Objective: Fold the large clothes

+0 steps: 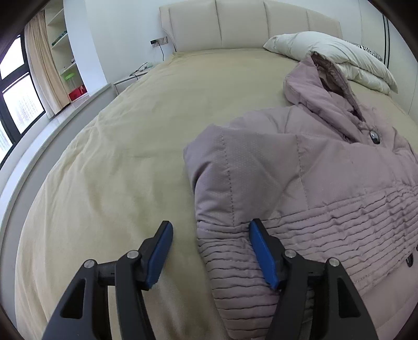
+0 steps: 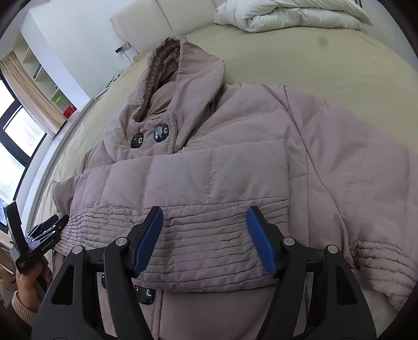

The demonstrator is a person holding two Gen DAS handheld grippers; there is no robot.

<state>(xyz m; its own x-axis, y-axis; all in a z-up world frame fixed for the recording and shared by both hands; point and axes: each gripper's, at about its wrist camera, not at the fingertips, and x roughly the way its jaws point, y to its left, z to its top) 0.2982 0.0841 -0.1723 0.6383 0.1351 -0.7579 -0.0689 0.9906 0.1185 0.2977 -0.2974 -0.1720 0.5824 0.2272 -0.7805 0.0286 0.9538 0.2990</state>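
So the big mauve puffer coat [image 2: 209, 162] is lying face up on the tan bed [image 1: 104, 157], hood [image 2: 167, 78] pointing to about 12 o'clock toward the headboard [image 1: 248, 26], with one sleeve [image 2: 198, 198] folded flat across the chest. Starting on the left: the left gripper [image 1: 210, 251] sits at the coat's left edge with its fingers [image 1: 262, 253] spread fairly wide and holding nothing. One blue pad hangs over bare sheet, the other looks to rest on the ribbed band, and the puffy folded edge bulges up between them without being pinched. Moving right, the right gripper [image 2: 205, 240] hovers over the folded sleeve's ribbed cuff, fingers about as wide apart and also empty, cuff fabric just lying under them. No earlier frame to compare, so nobody can say what just got let go. What could go wrong from here: this padding is springy, so the sleeve could creep back open with nothing pinning it. If the next grab only catches the top layer at the edge, the fold drags crooked. A deep bite could also scoop up bedsheet along with coat. At 1 o'clock a white duvet [image 2: 287, 13] is bunched near the hood, probably out of the way.
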